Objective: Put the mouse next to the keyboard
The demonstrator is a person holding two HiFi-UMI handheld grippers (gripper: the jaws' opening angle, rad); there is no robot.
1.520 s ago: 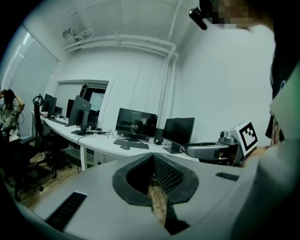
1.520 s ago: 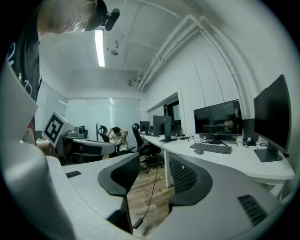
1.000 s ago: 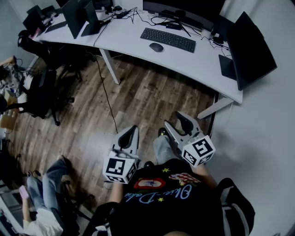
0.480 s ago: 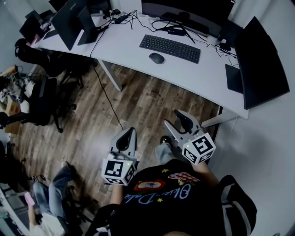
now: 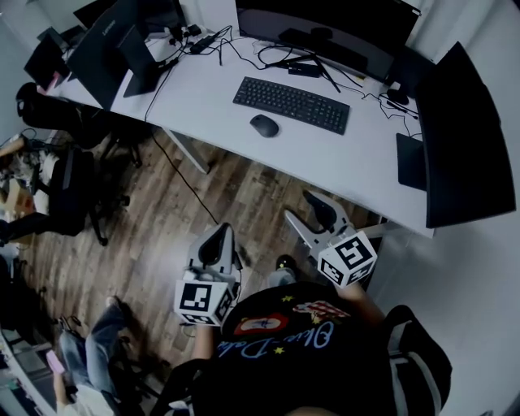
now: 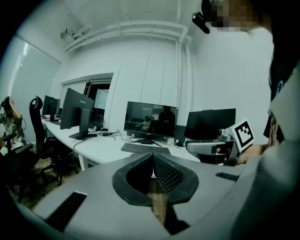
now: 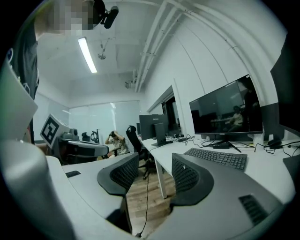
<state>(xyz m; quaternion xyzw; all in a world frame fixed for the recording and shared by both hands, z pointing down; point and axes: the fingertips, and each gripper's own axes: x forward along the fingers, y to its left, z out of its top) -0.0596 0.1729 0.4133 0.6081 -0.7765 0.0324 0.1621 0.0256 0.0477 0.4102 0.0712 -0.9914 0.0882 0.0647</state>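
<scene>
floor (image 5: 162, 219): wood, office chair (image 5: 73, 183) at left | surface (image 5: 203, 89): long, white, carries monitors | keyboard (image 5: 291, 104): mid-surface | left gripper (image 5: 219, 233): jaws closed, empty, over floor | right gripper (image 5: 307, 210): jaws apart, empty | mouse (image 5: 264, 125): on surface near keyboard's left end, apart | cut off: seated person (image 5: 81, 357), lower-left edge

"What gets cut off around the keyboard (image 5: 291, 104)?"

"The wide monitor (image 5: 325, 20) behind it runs off the top edge. Far to its left, a seated person (image 5: 85, 349) is clipped by the bottom edge."

"And the cables (image 5: 284, 55) behind it?"

"Too tangled to tell apart."
</scene>
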